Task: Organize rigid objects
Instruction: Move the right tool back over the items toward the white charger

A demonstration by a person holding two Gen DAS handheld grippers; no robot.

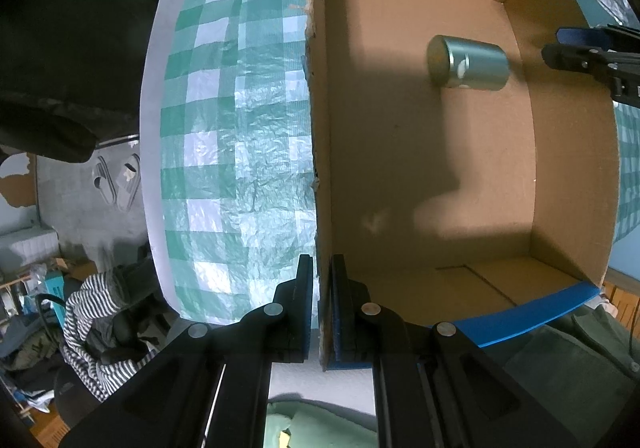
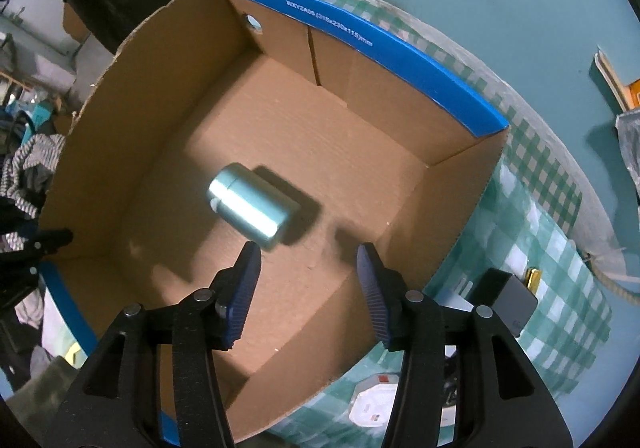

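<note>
A silver-green metal can [image 1: 466, 62] lies on its side on the floor of an open cardboard box [image 1: 572, 168] with blue-edged flaps. My left gripper [image 1: 322, 260] is shut on the box's left wall, one finger outside and one inside. In the right wrist view the can [image 2: 250, 206] looks blurred and rests just beyond my right gripper's left fingertip. My right gripper [image 2: 308, 248] hangs over the box [image 2: 120, 108], open, with nothing between its pads. Its tip also shows at the box's right rim in the left wrist view [image 1: 580, 52].
The box stands on a round table with a green checked cloth [image 1: 240, 128]. A grey block [image 2: 514, 300], a gold item [image 2: 532, 278] and a white round pack [image 2: 372, 404] lie on the cloth right of the box. Slippers [image 1: 120, 180] and striped clothing [image 1: 88, 320] are on the floor.
</note>
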